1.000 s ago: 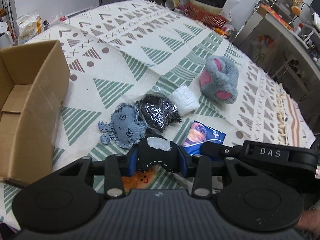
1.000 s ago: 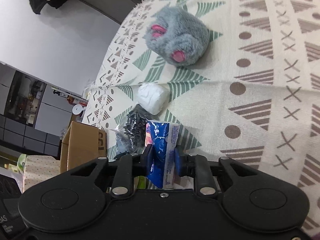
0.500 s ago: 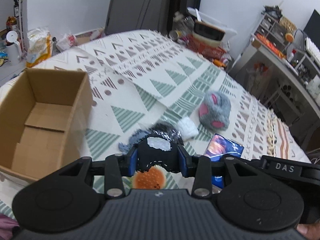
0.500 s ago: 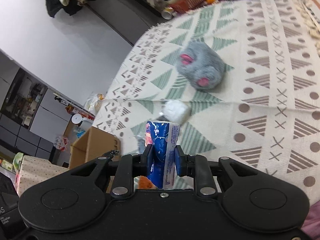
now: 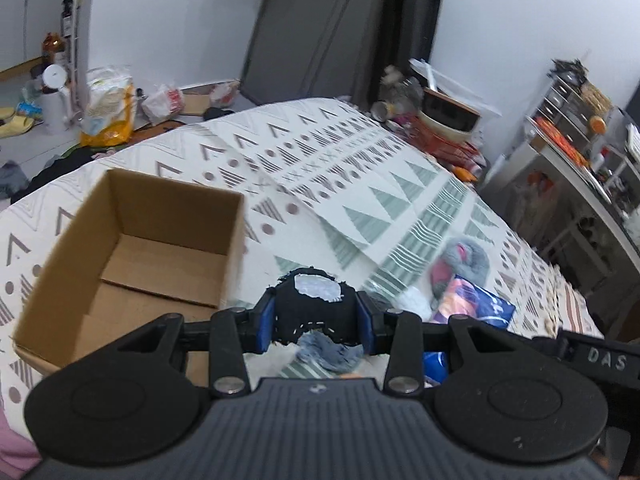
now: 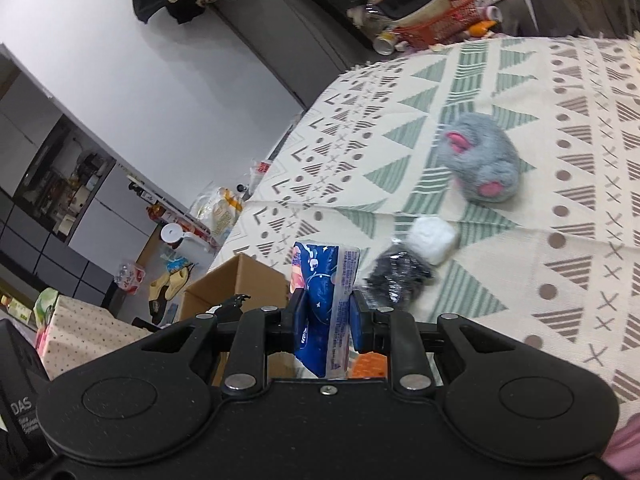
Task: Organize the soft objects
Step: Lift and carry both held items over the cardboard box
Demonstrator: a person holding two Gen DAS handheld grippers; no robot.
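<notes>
Up front in the left wrist view, your left tongs (image 5: pixel 316 314) are clamped on a black stuffed toy with a white patch (image 5: pixel 314 306), held up in the air right beside the open brown cardboard box (image 5: pixel 132 248). That box sits on the cream cloth with green triangles (image 5: pixel 360 184) covering the surface. Further right lies a fluffy grey slipper with pink lining (image 5: pixel 466 258).

Over in the right wrist view, your right tongs (image 6: pixel 326 316) are squeezed on a blue tissue pack (image 6: pixel 326 292), also lifted off the cloth. Behind it sit a black crinkly bag (image 6: pixel 400 276) and a white soft bundle (image 6: pixel 434 238), touching each other.
</notes>
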